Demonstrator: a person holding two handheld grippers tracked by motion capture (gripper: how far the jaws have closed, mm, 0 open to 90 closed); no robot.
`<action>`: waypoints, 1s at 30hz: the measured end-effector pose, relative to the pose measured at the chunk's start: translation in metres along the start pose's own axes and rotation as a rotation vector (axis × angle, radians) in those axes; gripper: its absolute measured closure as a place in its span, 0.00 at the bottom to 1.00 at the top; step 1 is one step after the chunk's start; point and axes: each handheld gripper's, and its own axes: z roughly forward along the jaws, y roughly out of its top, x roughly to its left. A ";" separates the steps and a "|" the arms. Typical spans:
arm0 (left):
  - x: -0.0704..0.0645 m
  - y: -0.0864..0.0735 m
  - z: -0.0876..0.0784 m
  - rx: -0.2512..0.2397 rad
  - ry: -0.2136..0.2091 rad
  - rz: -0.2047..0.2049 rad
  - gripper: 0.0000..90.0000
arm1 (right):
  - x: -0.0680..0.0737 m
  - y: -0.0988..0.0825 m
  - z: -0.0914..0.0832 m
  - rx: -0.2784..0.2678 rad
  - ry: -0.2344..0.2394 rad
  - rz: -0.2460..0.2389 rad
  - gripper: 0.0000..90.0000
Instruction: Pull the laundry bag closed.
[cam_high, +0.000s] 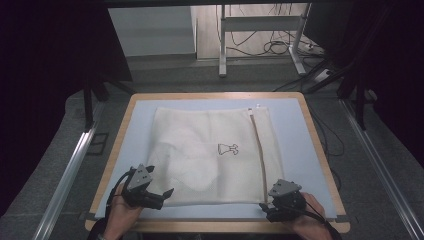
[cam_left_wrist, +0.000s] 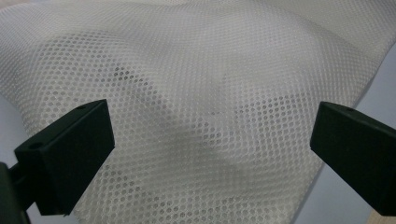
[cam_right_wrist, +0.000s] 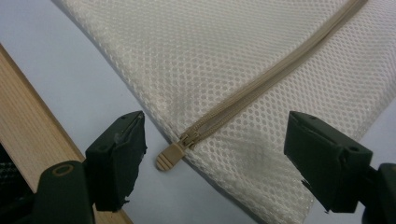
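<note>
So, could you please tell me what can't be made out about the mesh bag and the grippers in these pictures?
- What is inside the mesh bag: high view, the cloth covers it.
- The small dark print: high view, too small to tell.
- The bag's far end: right gripper view, cut off by the top edge beyond the zip pull.
- The left gripper: its body is cut off by the bottom edge of its own view.

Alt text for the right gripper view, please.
The right gripper has its black fingers open on either side of the tan zipper pull at the corner of a white mesh laundry bag. The bag lies on a pale blue mat over a wooden table edge.
</note>
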 end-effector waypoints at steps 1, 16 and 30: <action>0.000 0.000 0.000 -0.001 -0.001 0.002 0.00 | 0.001 0.000 0.001 0.006 0.000 -0.004 0.23; -0.001 0.000 0.001 0.004 0.000 0.011 0.00 | 0.006 0.001 0.001 0.060 -0.033 -0.080 0.45; -0.002 0.001 0.001 0.001 -0.010 0.022 0.00 | 0.004 0.002 -0.009 0.029 -0.025 -0.089 0.65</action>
